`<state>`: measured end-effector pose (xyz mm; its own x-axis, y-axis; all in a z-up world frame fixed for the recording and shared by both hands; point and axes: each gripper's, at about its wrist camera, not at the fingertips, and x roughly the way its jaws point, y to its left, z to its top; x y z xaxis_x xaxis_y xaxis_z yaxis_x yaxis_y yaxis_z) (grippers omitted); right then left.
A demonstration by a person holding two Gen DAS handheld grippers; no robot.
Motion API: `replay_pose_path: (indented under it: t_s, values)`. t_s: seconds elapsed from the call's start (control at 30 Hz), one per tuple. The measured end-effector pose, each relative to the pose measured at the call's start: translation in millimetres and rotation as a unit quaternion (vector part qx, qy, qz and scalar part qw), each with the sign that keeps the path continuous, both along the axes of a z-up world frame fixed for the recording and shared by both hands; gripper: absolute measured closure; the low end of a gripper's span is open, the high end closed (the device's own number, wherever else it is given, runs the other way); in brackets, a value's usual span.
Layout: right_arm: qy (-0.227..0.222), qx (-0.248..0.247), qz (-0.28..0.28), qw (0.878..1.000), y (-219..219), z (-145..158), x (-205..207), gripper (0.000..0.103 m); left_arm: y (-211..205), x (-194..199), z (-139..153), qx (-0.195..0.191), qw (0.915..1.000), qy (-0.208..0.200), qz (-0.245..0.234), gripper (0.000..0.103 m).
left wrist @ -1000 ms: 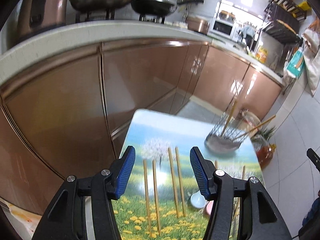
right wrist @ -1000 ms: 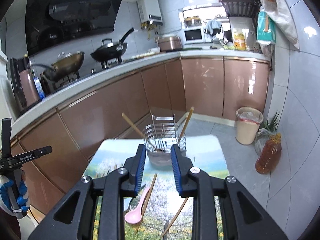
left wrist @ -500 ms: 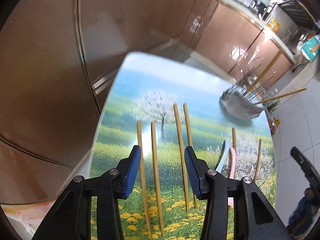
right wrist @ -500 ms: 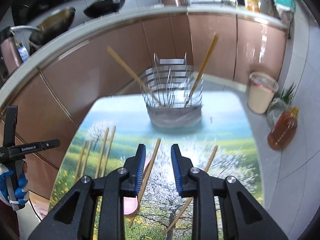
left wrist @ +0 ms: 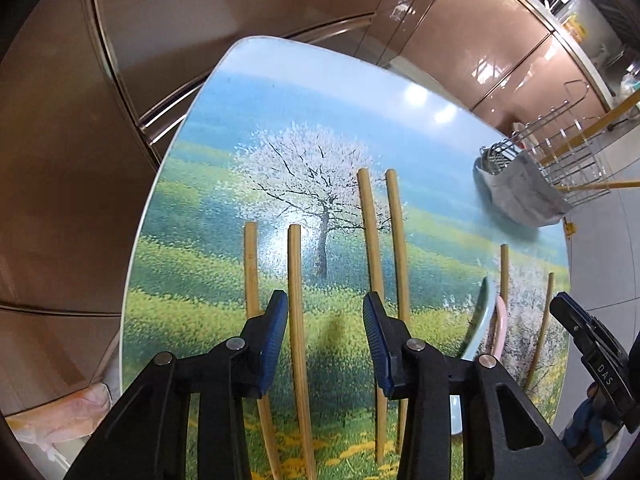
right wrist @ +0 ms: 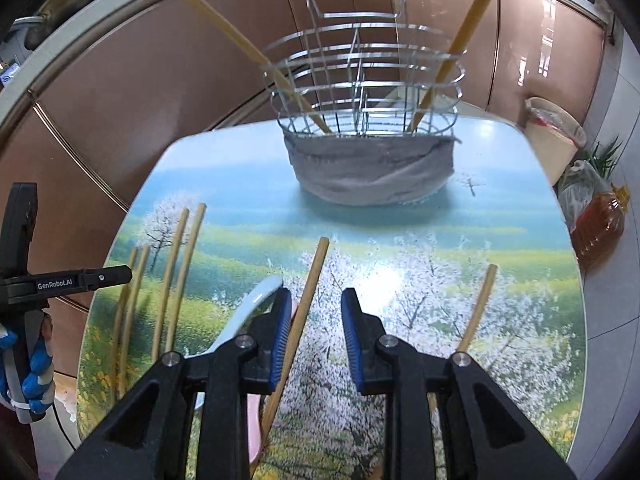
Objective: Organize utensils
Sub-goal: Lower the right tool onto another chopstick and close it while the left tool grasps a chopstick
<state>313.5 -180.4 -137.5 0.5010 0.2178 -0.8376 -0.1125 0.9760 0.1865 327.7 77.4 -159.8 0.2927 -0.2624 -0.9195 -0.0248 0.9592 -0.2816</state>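
Several wooden chopsticks lie on the table with its printed meadow. My left gripper hangs low over them with its jaws closing. One chopstick lies between its pads, untouched. My right gripper is open over another chopstick, which runs close by its left pad. A pale blue spoon and a pink spoon lie just left of it. A wire utensil basket, its base wrapped in grey cloth, stands at the far edge with two chopsticks leaning in it.
Brown cabinet fronts run behind the table. On the floor to the right stand a lined bin and an oil bottle. One more chopstick lies at the right. A blue-gloved hand holds the left gripper.
Both grippers have dropped toward the table and tipped downward. The left jaws have narrowed and now straddle one chopstick. The right jaws keep the same gap and now straddle a chopstick.
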Motion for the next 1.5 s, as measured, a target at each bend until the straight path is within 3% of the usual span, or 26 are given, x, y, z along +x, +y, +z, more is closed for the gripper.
replay_pose_path:
  t_s: [0.47, 0.83, 0.93, 1.5]
  values:
    - [0.036, -0.006, -0.001, 0.999, 15, -34, 33, 0.081, -3, 11, -11, -0.001, 0.9999, 0.013, -0.005, 0.07]
    - [0.046, -0.02, 0.006, 0.999, 25, -43, 41, 0.082, -1, 12, -13, 0.008, 0.9999, 0.015, -0.002, 0.071]
    - [0.048, -0.026, 0.007, 0.999, 30, -47, 44, 0.089, -2, 11, -14, 0.012, 0.9998, 0.018, -0.004, 0.071]
    - [0.063, -0.039, 0.016, 0.997, 19, -48, 39, 0.093, -16, 11, -22, 0.002, 0.9987, 0.05, 0.01, 0.095]
